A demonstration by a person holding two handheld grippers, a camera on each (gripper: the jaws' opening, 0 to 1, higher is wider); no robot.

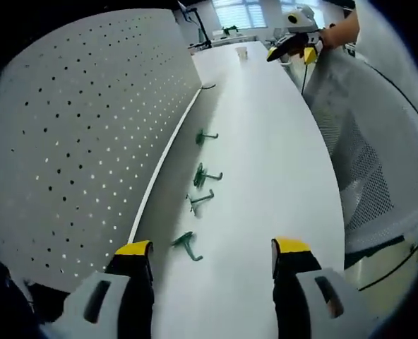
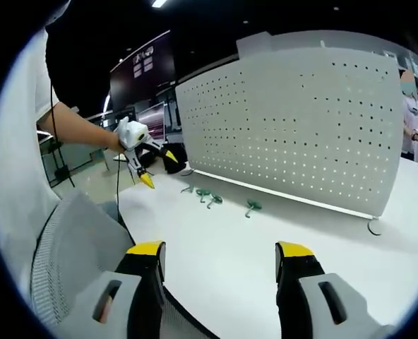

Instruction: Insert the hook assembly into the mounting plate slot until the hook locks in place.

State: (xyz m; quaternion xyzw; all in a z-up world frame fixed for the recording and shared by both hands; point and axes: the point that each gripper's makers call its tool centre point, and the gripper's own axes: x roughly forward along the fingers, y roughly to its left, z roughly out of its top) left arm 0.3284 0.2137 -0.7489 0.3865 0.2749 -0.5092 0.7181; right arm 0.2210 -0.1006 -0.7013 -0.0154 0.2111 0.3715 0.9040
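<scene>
In the left gripper view we see our left gripper at six o'clock, jaws wide apart with nothing between them, above a long white table that runs off toward twelve o'clock. A white pegboard stands along the table's edge from nine to eleven o'clock. Four green hooks lie in a row on the table beside the board's foot: the nearest hook just ahead of the left jaw, then a second, a third and a fourth farther off. A small cup stands far down the table near twelve o'clock, with windows behind it. At one o'clock a hand holds the right gripper over the table's far side; a grey mesh chair back spans two to four o'clock. In the right gripper view the right gripper is likewise open and empty, the pegboard sits at one o'clock, the hooks lie before it near the centre, and the left gripper hangs at ten o'clock against a dim room with dark screens.
</scene>
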